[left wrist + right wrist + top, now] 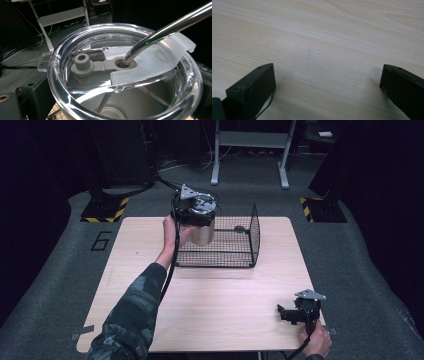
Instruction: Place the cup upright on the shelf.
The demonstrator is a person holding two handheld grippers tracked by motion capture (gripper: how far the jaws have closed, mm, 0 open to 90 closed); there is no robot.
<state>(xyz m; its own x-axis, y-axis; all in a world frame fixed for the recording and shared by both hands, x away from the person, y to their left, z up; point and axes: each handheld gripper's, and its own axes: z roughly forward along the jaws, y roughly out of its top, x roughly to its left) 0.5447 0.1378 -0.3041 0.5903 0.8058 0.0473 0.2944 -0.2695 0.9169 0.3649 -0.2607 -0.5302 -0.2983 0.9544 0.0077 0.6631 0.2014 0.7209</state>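
Table (200, 305) of pale wood carries a black wire basket (235, 251) at its far middle, open at the top. The left tool (192, 207) hangs above the basket's left edge, held up by the left hand (172, 232), and it grips a steel cup (202, 232) whose lower part sits beside the basket's left wall; whether the cup is inside or just over the rim I cannot tell. In the left gripper view the cup's clear lid (125, 72) fills the frame, with a grey rubber plug (82, 65) on its slider and a metal straw (162, 30) passing through the lid's hole, leaning toward the upper right. The left tool is clenched on the cup.

The right tool (295, 312) rests low at the near right corner of the table, well apart from the basket, held by the right hand (316, 340). Its jaws stand wide apart over bare wood in the right gripper view, grasping nothing.

Beyond the table lie grey carpet, a white metal stand (250, 150), yellow-and-black striped base plates (105, 210) and a painted number 6 (101, 240) on the floor.
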